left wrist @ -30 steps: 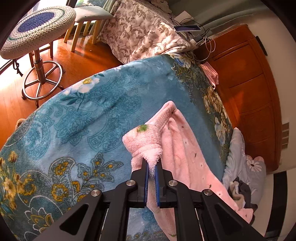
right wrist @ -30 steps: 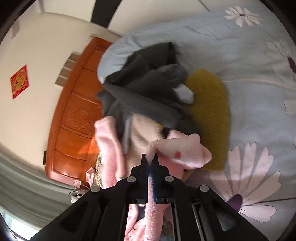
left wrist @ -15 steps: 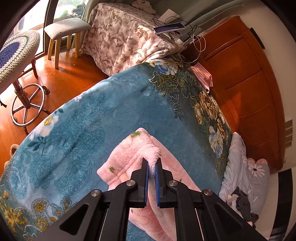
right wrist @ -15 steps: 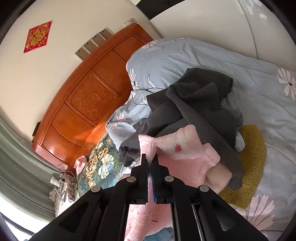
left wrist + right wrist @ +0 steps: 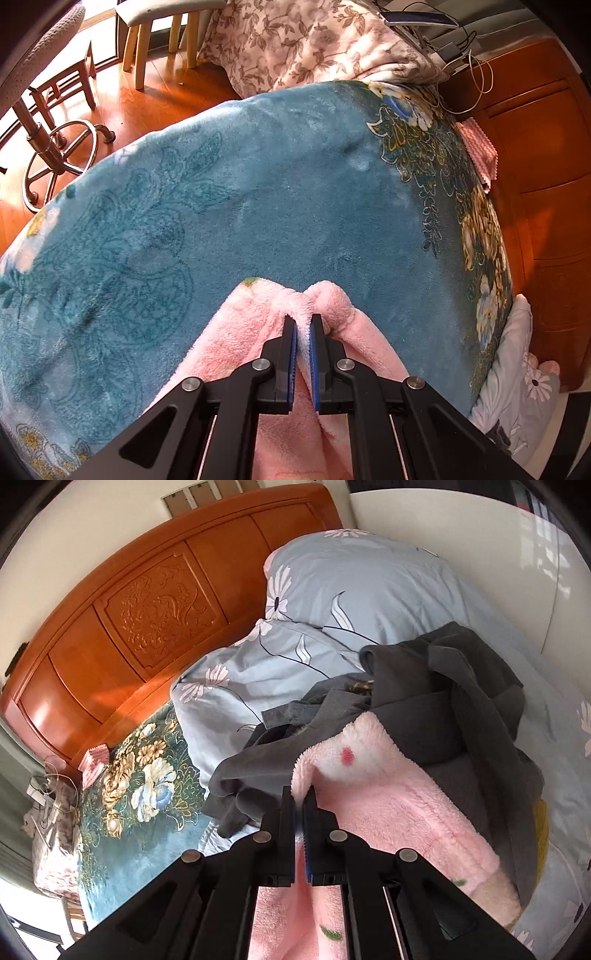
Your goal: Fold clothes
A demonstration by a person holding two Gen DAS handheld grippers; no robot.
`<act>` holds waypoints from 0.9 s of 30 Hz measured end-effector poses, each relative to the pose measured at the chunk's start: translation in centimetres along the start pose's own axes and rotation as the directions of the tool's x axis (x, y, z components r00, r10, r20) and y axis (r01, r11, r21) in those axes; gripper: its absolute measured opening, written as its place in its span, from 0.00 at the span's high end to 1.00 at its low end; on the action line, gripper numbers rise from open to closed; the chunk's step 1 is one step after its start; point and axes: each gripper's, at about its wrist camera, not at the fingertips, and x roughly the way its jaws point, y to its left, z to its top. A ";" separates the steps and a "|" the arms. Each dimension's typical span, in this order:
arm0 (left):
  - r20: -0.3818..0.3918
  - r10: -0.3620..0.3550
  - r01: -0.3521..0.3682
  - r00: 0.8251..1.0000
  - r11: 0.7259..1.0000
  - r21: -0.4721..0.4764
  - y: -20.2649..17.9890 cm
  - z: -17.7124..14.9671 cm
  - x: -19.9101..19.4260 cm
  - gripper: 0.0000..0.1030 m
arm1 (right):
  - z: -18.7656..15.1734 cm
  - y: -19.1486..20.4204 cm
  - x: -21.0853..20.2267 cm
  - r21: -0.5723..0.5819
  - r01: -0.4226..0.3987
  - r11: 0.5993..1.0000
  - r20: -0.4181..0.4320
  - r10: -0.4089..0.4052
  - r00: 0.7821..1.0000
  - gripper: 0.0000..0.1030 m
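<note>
A fluffy pink garment lies on the teal floral blanket of the bed. My left gripper is shut on a bunched edge of it, low over the blanket. In the right wrist view the same pink garment has a red spot near its edge, and my right gripper is shut on that edge. The part of the garment between the two grippers is hidden under them.
A heap of dark grey clothes lies on the pale blue flowered duvet, right behind the pink garment. A carved wooden headboard stands at the back. Stools and a floral-covered table stand beyond the bed's edge.
Both grippers kept hold of the pink garment. The left one carried its edge further across the teal blanket. The right one swung up towards the headboard and pulled its edge off the grey heap.
</note>
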 end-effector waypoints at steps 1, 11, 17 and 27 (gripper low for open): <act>-0.002 0.007 -0.007 1.000 1.000 0.001 0.0 0.1 0.4 0.93 | 0.0 0.9 0.5 -0.031 0.011 0.999 -0.002 -0.011 1.000 0.97; 0.033 0.023 -0.029 0.999 0.978 0.206 -3.3 -1.4 0.2 0.82 | -2.6 2.8 2.9 -0.197 -0.104 0.975 -0.090 0.088 0.992 0.43; 0.154 -0.043 -0.007 0.987 0.951 0.310 -5.6 -3.1 -3.4 0.67 | -4.8 -1.2 -4.5 -0.154 -0.179 0.972 0.040 0.187 0.982 0.42; -0.016 -0.035 0.038 0.999 0.855 0.517 -9.9 -10.6 -0.9 0.65 | -8.7 -12.3 -3.6 0.226 -0.155 0.962 0.045 0.148 0.988 0.42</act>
